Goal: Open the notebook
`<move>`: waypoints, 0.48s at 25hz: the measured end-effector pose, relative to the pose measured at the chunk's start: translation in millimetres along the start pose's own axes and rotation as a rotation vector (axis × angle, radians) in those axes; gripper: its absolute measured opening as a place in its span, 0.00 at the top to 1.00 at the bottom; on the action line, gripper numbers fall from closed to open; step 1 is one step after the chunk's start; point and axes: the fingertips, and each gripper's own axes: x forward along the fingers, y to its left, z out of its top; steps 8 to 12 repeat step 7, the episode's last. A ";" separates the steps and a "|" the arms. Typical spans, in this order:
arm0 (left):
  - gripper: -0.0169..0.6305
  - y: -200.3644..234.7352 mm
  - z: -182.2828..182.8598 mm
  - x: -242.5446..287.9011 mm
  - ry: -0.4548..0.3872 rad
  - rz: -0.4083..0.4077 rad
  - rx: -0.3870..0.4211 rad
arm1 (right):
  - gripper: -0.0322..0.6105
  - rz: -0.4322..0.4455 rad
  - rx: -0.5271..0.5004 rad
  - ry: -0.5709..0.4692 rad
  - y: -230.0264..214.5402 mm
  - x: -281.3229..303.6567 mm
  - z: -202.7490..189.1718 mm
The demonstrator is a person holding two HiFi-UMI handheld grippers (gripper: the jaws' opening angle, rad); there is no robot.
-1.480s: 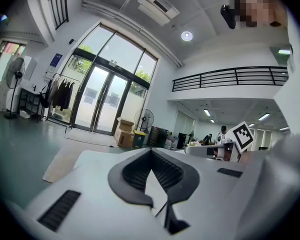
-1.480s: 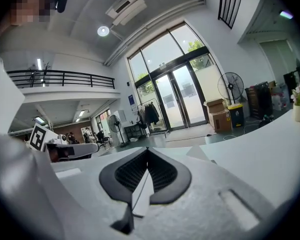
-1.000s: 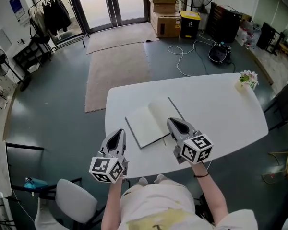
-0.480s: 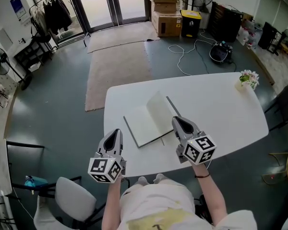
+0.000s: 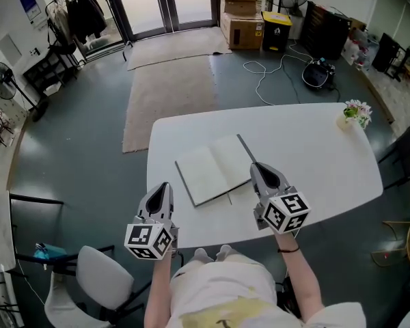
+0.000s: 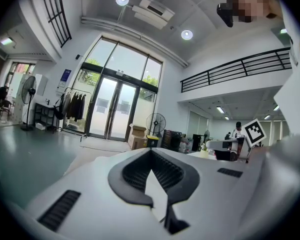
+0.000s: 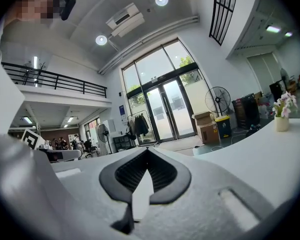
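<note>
One open notebook with blank white pages and a dark cover edge (image 5: 214, 169) lies flat on the one white oval table (image 5: 314, 149), at the centre of the head view and left of the table's middle. The long axis of its two-page spread runs from the lower left to the upper right of the frame; its spine crosses that axis, pointing toward the lower right. Two grippers are present. The left gripper (image 5: 165, 186) sits at the lower left table edge, well apart from the notebook, jaws clenched on nothing. The right gripper (image 5: 255, 165) has its tip at the notebook's right edge, jaws likewise clenched and empty; contact cannot be determined. One small flower vase (image 5: 355, 113) stands at the table's upper right.
</note>
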 end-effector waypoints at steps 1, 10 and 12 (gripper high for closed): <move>0.97 0.5 0.1 -0.1 0.000 0.003 0.000 | 0.94 -0.004 -0.002 -0.003 -1.2 0.0 1.0; 0.97 -1.2 -1.7 -1.6 -0.006 0.026 0.000 | 0.94 -0.023 -0.026 -0.015 -9.0 -6.5 4.0; 0.97 -1.2 -1.7 -1.6 -0.006 0.026 0.000 | 0.94 -0.023 -0.026 -0.015 -9.0 -6.5 4.0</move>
